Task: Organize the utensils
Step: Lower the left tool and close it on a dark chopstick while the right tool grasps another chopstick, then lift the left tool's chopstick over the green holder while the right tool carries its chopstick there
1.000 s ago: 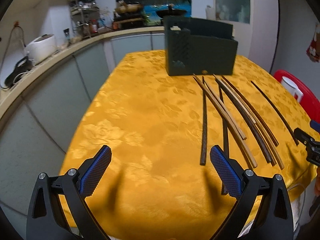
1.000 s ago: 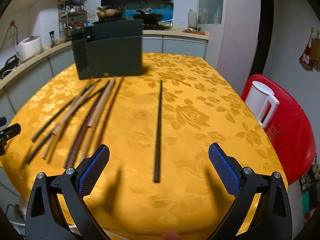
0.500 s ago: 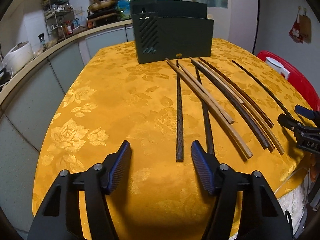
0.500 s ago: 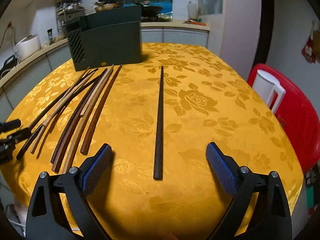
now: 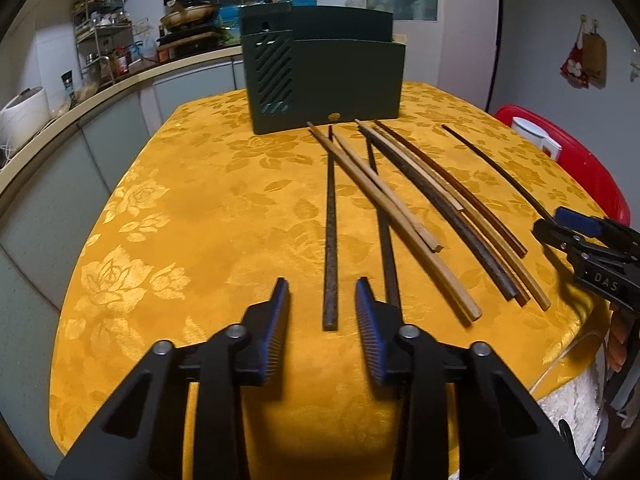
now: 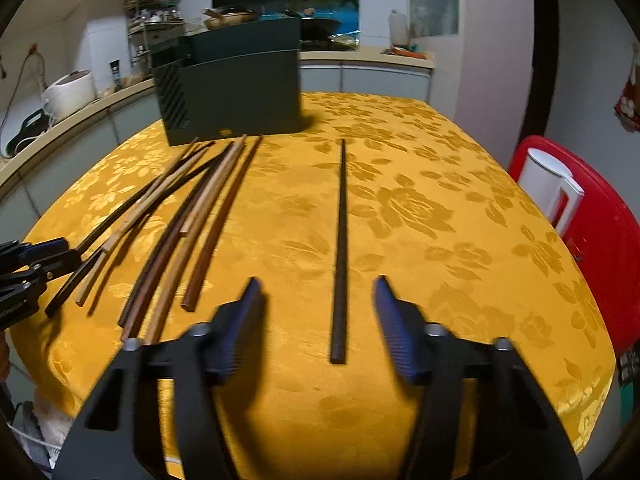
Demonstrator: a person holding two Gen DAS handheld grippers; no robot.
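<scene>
Left gripper [image 5: 322, 304], jaws part-spread, flanking the near end of a dark chopstick [image 5: 330, 232]; right gripper [image 6: 316, 312], jaws wider, flanking a lone chopstick [image 6: 341, 248]; remaining chopsticks [image 5: 432, 216] fanned between them on the worktop [image 5: 192, 208], before a green holder [image 5: 324, 84].

Glossy brocade tablecloth [image 5: 192, 216], matt wooden chopsticks [image 5: 384, 200].
</scene>
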